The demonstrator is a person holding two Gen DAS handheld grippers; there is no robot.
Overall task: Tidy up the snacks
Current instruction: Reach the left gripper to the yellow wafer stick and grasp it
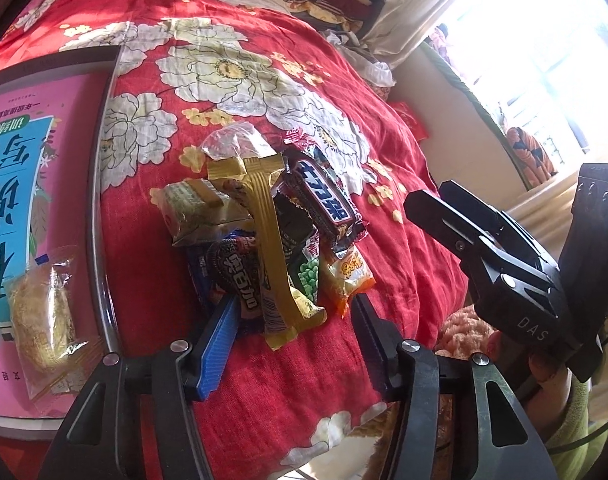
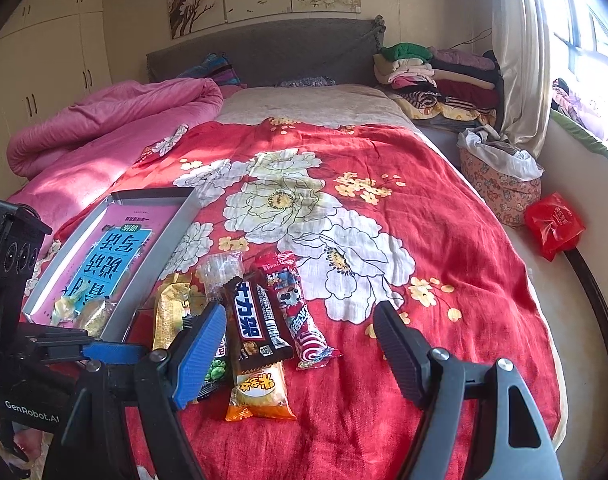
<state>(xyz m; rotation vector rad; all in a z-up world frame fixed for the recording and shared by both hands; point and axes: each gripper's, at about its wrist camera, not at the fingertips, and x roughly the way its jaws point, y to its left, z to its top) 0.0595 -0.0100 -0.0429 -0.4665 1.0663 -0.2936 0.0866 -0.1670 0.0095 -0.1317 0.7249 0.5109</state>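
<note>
A heap of snacks lies on the red flowered bedspread: a long gold wrapper, a brown chocolate bar, a cookie pack, a green-pea pack and an orange pack. My left gripper stands astride the heap's near end. The gold wrapper's tip lies between its pads, with gaps on both sides. My right gripper is open low over the brown bar and a red swirl pack. A grey tray to the left holds wrapped pastries.
A pink printed sheet lines the tray. A rolled pink quilt lies at the back left and folded clothes at the headboard. A floral bag and a red bag sit off the bed's right edge.
</note>
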